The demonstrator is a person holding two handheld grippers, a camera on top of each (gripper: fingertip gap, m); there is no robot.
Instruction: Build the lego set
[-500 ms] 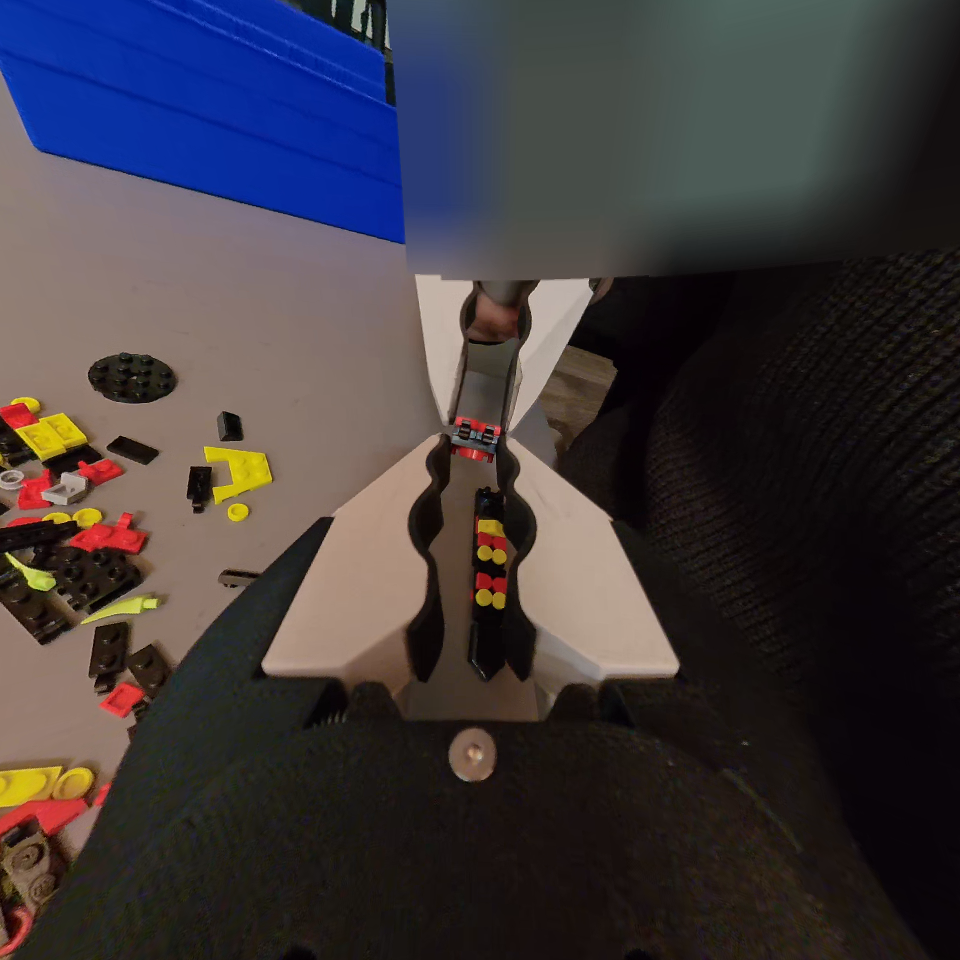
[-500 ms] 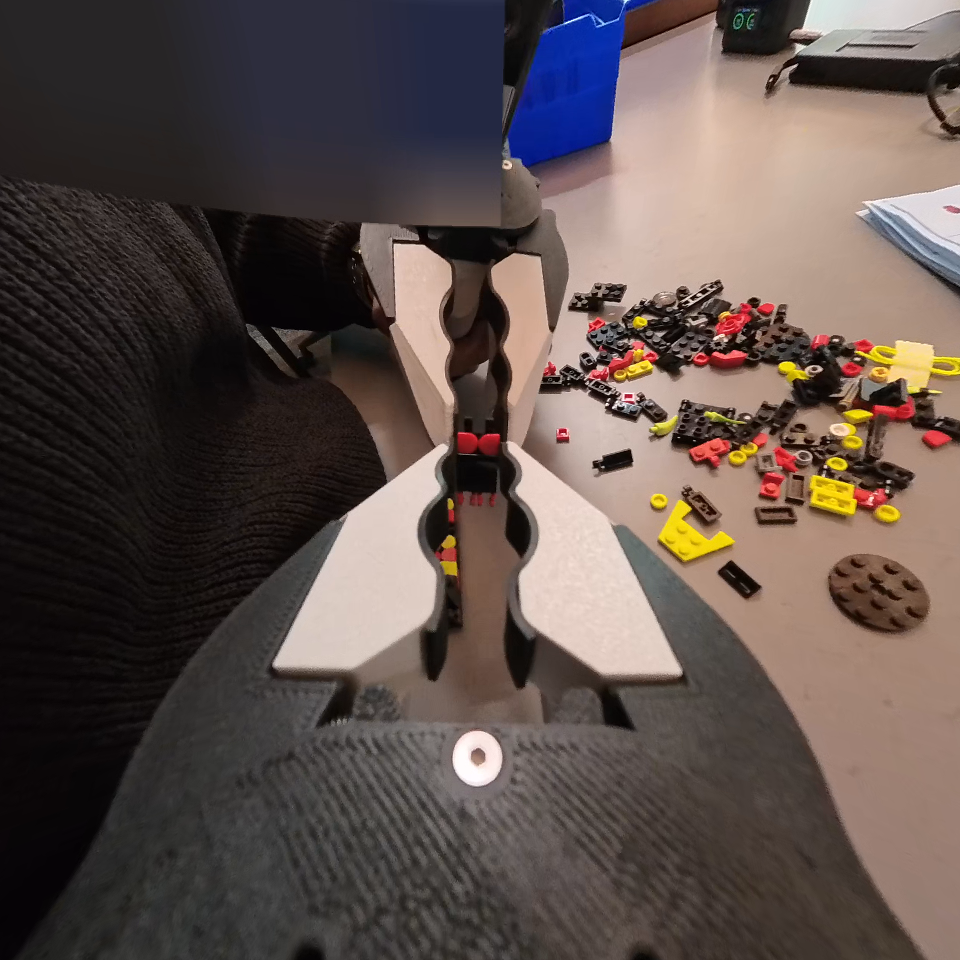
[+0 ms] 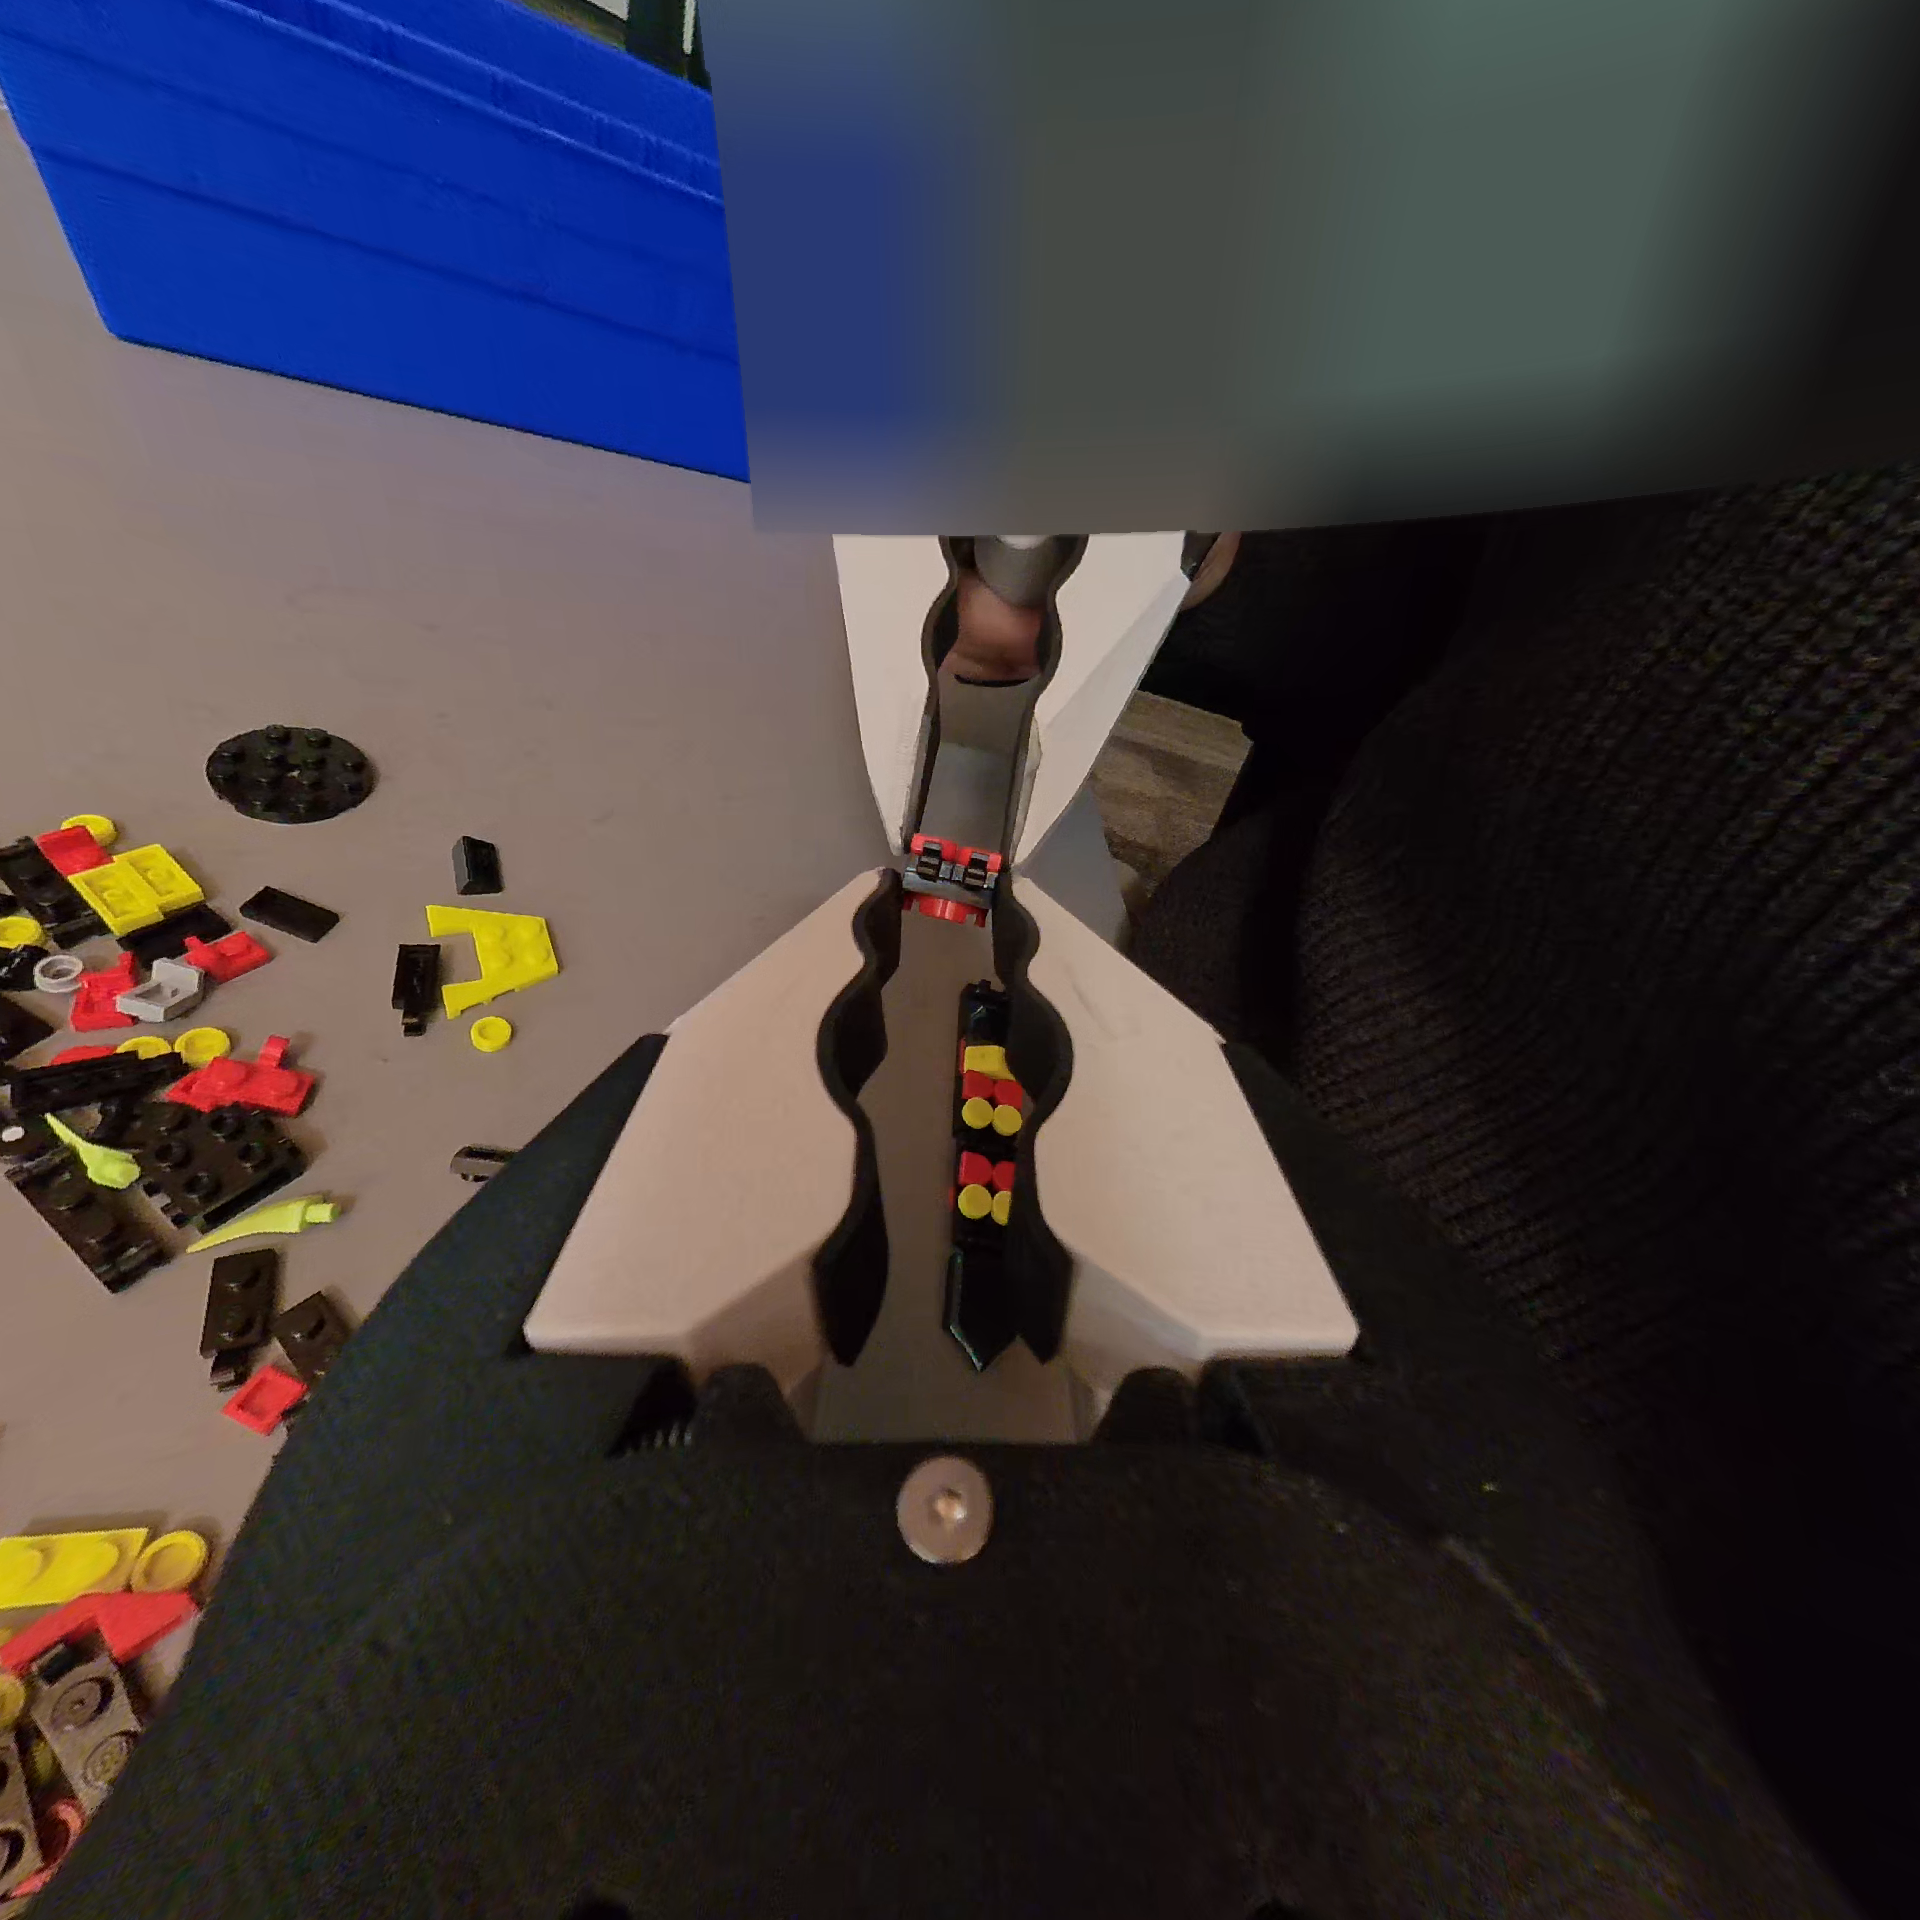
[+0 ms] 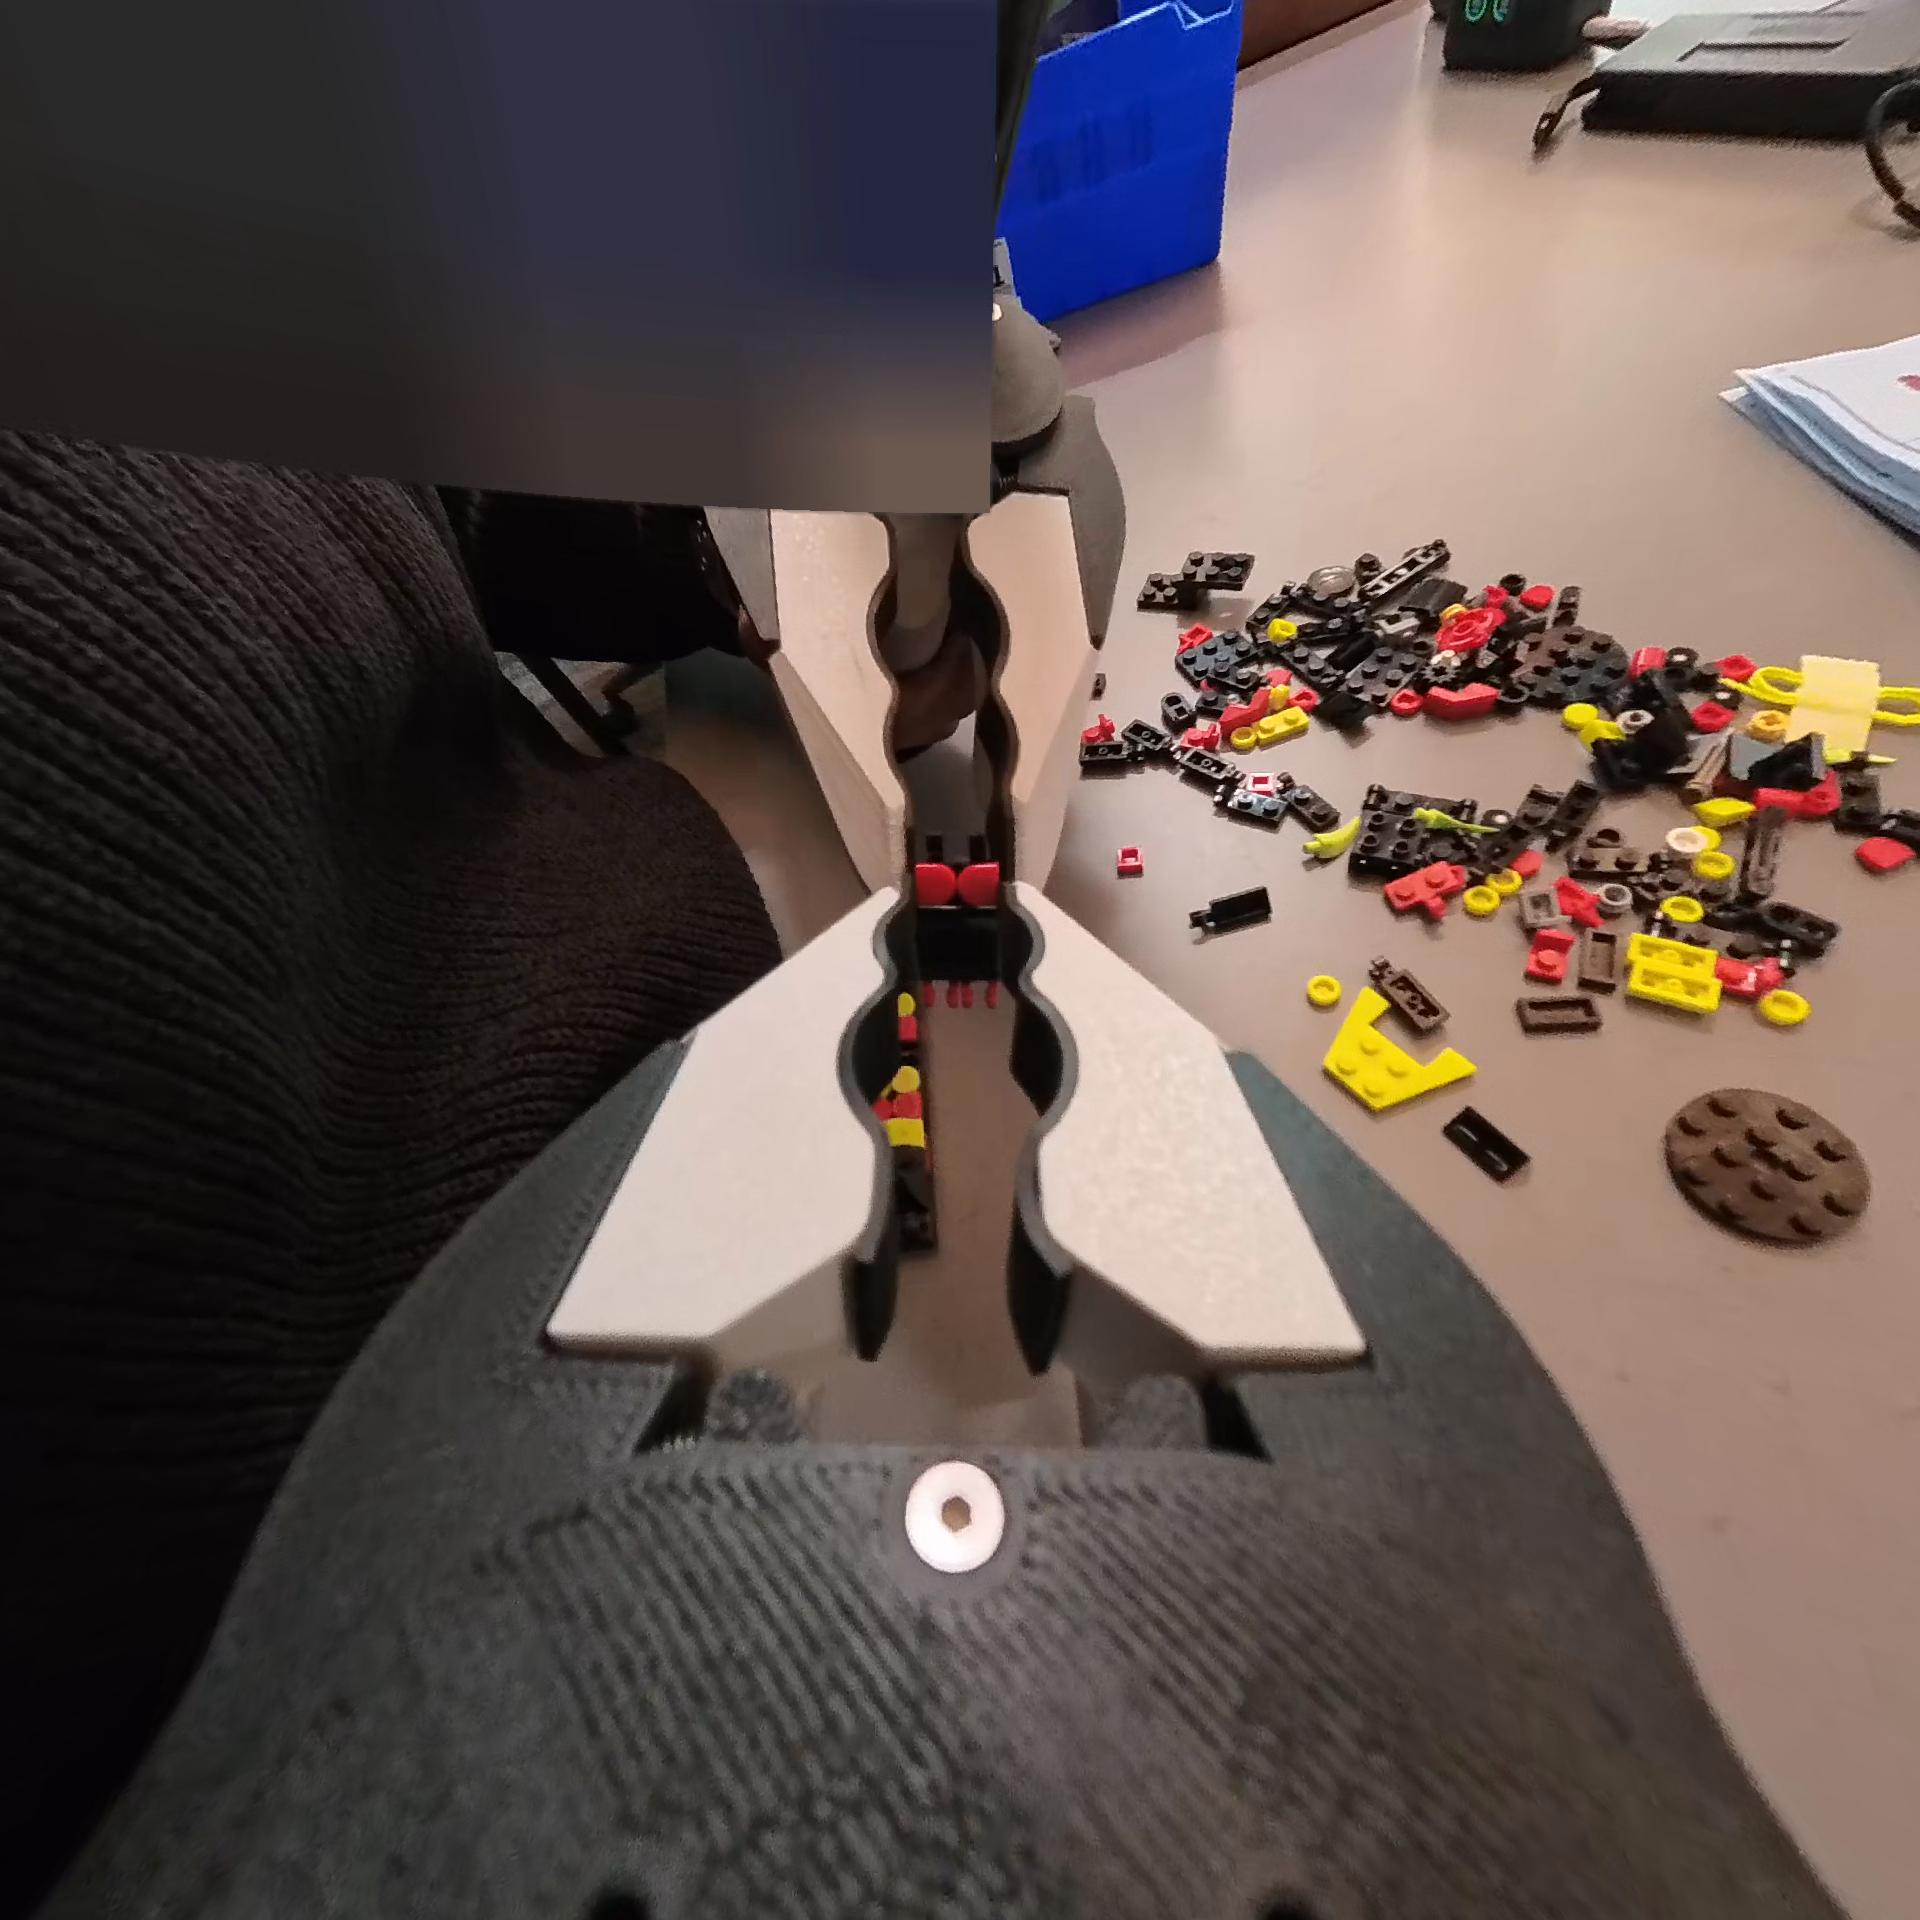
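Grippers meet tip to tip above the table's near edge, in the same pose as half a second ago; nothing has shifted. The left gripper (image 3: 948, 914) is clamped on a small red and black sub-assembly (image 3: 951, 883), and the right gripper (image 4: 958, 914) pinches its other side (image 4: 956, 904). A longer black, red and yellow strip (image 3: 982, 1153) lies along the left gripper's inner finger. This reads as a steady press-fit, not yet released. Loose bricks (image 4: 1558, 821) wait mid-table beside the blue bin (image 3: 364, 208).

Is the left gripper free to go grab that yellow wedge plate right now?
Probably not yet. The left gripper is shut on the lego assembly, tip to tip with the right gripper. The wedge plate itself lies uncovered.
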